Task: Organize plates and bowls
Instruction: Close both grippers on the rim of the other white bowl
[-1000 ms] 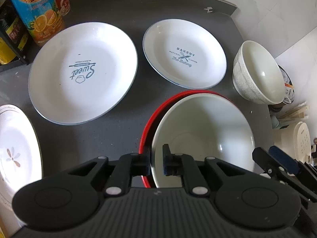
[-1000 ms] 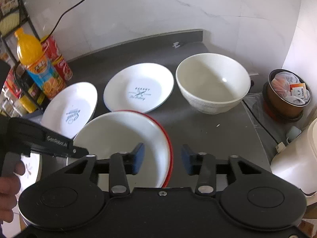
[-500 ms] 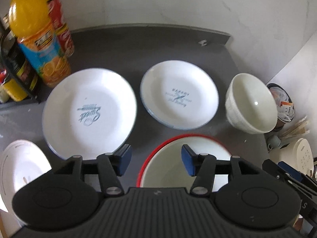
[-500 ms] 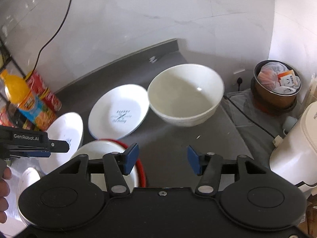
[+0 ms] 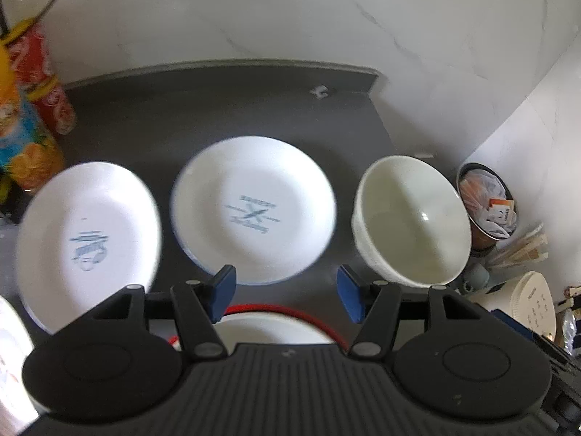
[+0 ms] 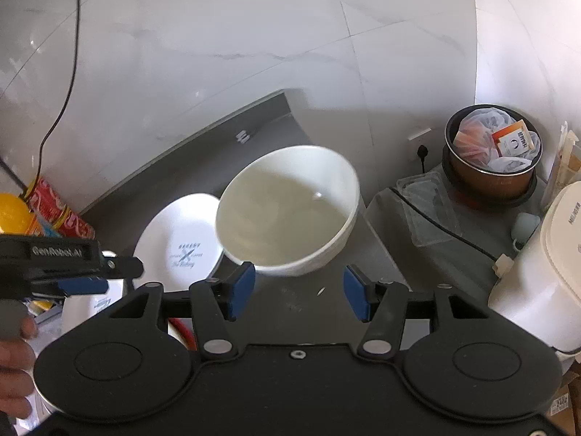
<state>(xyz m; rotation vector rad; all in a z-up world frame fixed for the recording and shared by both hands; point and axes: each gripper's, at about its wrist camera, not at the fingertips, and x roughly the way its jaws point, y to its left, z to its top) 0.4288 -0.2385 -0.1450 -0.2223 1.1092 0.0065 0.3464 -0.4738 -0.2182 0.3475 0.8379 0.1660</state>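
Both tools empty and spread, left tool (image 5: pixel 287 290), right tool (image 6: pixel 299 290), white bowl (image 6: pixel 287 214) ahead

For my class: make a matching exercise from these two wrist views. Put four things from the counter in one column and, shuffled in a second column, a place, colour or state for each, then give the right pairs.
Things
1. deep white bowl
2. plate with crossed-utensil print
3. left gripper
4. round pot

Descriptions
A. holds plastic bags and a packet
B. open, holding nothing
C. empty, at the counter's right end
D. flat, between another printed plate and the bowl

Pairs: 1-C, 2-D, 3-B, 4-A
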